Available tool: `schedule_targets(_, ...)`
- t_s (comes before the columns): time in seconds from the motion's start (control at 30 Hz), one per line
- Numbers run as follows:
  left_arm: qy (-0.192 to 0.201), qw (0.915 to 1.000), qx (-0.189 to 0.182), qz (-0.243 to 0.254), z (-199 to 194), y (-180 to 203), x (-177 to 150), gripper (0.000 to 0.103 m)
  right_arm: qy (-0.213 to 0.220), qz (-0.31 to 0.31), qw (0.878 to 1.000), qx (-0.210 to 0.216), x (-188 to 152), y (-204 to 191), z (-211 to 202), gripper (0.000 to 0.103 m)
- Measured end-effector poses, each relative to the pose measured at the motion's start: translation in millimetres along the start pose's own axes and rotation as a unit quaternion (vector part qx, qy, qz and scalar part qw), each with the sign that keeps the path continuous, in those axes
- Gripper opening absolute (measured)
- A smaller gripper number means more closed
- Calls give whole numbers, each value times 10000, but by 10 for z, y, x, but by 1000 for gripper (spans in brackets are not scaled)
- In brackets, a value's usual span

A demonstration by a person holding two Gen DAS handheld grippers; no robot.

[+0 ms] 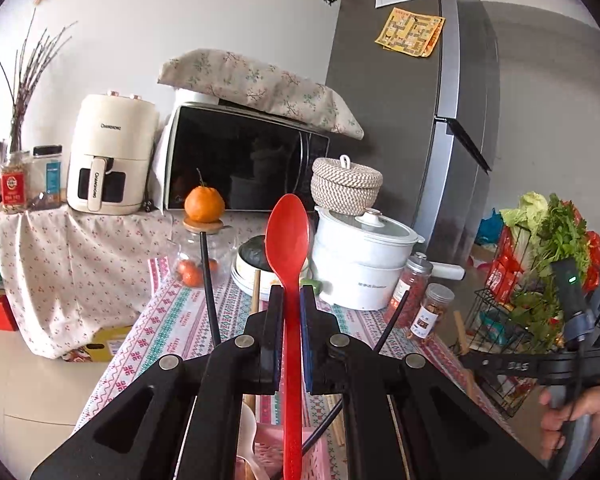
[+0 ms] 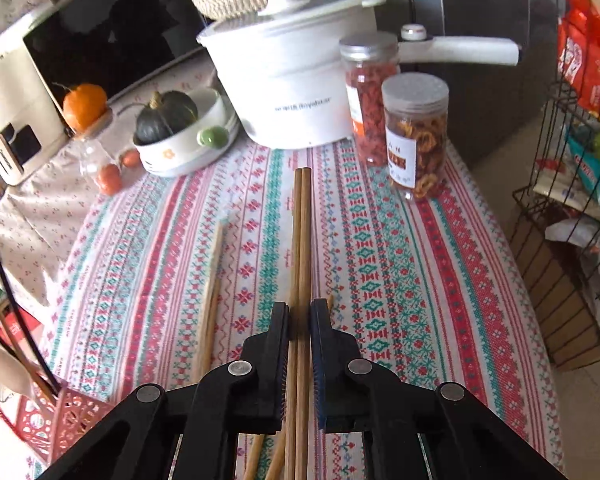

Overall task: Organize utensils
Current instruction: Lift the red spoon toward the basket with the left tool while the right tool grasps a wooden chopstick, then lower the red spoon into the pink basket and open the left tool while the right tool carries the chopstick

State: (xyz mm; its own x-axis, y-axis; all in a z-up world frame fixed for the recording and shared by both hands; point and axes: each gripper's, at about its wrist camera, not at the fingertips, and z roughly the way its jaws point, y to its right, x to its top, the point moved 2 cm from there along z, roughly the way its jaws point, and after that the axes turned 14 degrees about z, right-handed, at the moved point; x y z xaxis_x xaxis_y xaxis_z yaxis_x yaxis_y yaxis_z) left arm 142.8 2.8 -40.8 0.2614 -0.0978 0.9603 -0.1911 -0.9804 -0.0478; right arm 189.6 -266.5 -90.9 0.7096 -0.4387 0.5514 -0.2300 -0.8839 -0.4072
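Note:
In the left wrist view my left gripper point(image 1: 292, 290) is shut on the handle of a red plastic spoon point(image 1: 287, 236), whose bowl points up and away. Below it lies a pink basket point(image 1: 320, 446) holding a white spoon point(image 1: 247, 432) and black chopsticks point(image 1: 209, 288). My right gripper point(image 2: 300, 305) is shut on a pair of wooden chopsticks point(image 2: 302, 232), held above the patterned tablecloth point(image 2: 380, 280). More wooden chopsticks point(image 2: 211, 292) lie on the cloth to the left. The basket point(image 2: 74, 414) sits at the lower left of the right wrist view.
A white pot point(image 2: 288, 80), two snack jars point(image 2: 416, 132), a bowl with a dark squash point(image 2: 180, 136) and a glass jar topped by an orange point(image 2: 85, 106) stand at the table's far side. A wire rack of groceries point(image 2: 572, 240) stands right of the table.

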Motion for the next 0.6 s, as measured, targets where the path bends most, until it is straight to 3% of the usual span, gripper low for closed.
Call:
schedule_targets(0.23,-19,9994,307,173,128,63,-214,7,447,-41,9983,376,-31,-94,-381,7)
schedule_targets(0.6,-345,9994,93,-31,167,25,-412,8,1020,-453,9901,849,-119,-386,-648,7)
